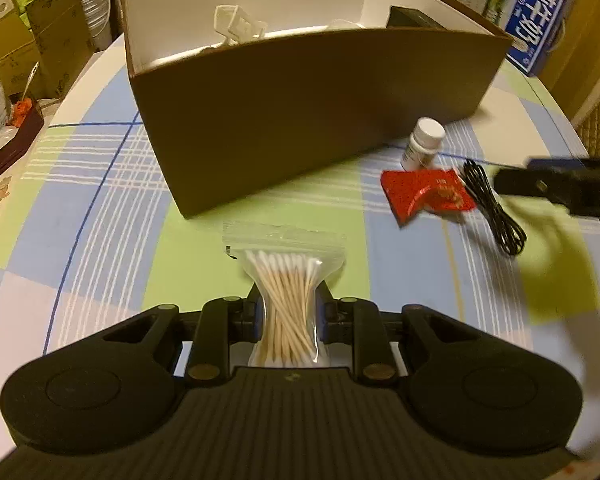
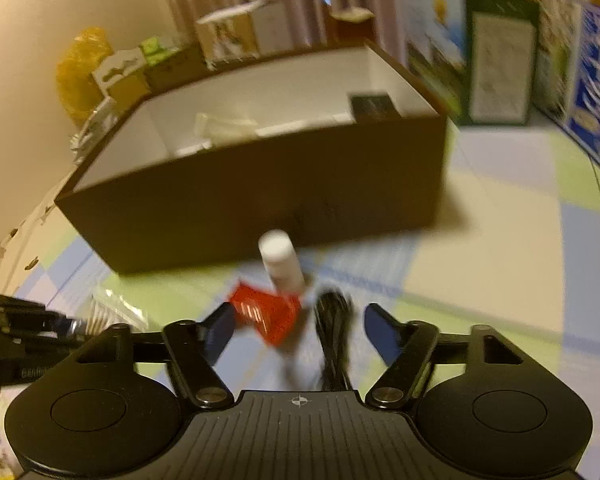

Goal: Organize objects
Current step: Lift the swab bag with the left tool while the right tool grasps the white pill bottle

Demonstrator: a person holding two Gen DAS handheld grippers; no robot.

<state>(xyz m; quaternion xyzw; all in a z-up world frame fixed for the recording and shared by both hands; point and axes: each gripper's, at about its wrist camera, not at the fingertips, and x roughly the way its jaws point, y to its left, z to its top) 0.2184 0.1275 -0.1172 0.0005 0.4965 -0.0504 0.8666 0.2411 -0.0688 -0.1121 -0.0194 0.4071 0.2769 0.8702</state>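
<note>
From my left wrist camera, my left gripper (image 1: 287,320) was clamped on the bag of cotton swabs (image 1: 285,292), jaws pinching it at the waist of the bundle so the sticks splayed above and below; the bag hung just in front of the brown box (image 1: 300,120), over the checked tablecloth (image 1: 99,208). I judged it very light, the plastic slick and soft, the sticks inside stiff but free to slide; a grip across the bundle's middle seemed right, since the zip end alone would likely flop. To the right lay a white pill bottle (image 1: 422,144), a red packet (image 1: 428,196) and a coiled black cable (image 1: 492,208), close together; the bottle's label was too small to read. A blue carton (image 1: 536,28) behind the box bore large white characters that I could not make out with confidence.

From my right wrist camera, blurred, my right gripper (image 2: 297,332) stood wide with nothing between its fingers; the red packet (image 2: 267,316) and black cable (image 2: 334,332) lay between and ahead of them, the white bottle (image 2: 281,260) upright just beyond, near the box wall (image 2: 259,200). I judged the bottle rigid and smooth, best taken round its body; the packet thin and flat, awkward to lift; the cable limp. No writing was legible here.
</note>
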